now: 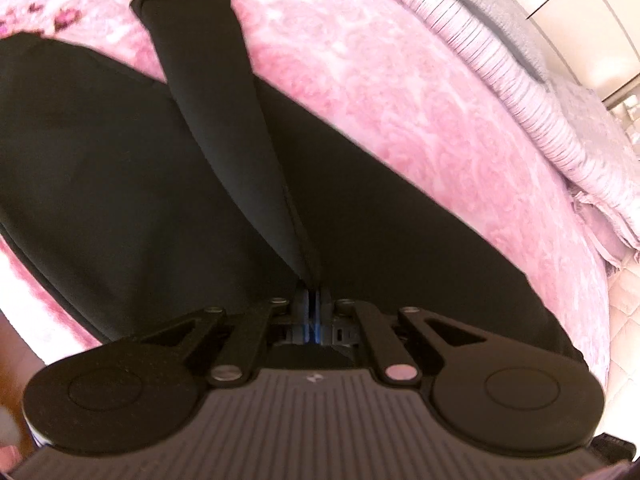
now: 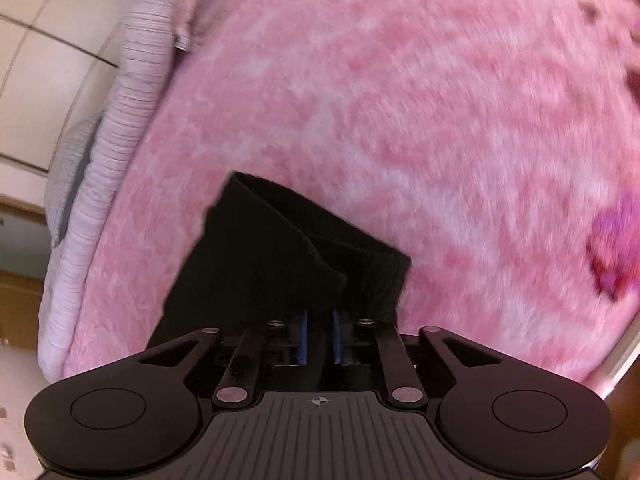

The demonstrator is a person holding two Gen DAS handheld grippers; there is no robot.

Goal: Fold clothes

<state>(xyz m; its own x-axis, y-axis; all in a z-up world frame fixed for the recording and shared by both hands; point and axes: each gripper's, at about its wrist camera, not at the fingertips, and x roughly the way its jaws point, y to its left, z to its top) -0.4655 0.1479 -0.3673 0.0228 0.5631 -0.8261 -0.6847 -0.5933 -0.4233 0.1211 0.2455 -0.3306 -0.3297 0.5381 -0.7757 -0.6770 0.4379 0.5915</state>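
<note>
Black garment (image 1: 120,168): smooth matte cloth, ribbed hem | pink blanket (image 1: 400,100): plush, mottled | left gripper (image 1: 312,300): pinching fold | right gripper (image 2: 319,332): clamping hem

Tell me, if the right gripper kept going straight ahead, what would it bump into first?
Probably nothing new: the right gripper already pinches the black garment. Past its cuff comes the pink fuzzy blanket, though depth is unclear.

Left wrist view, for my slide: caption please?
Left hand-held gripper pinching a black garment on a pink fuzzy blanket.
</note>
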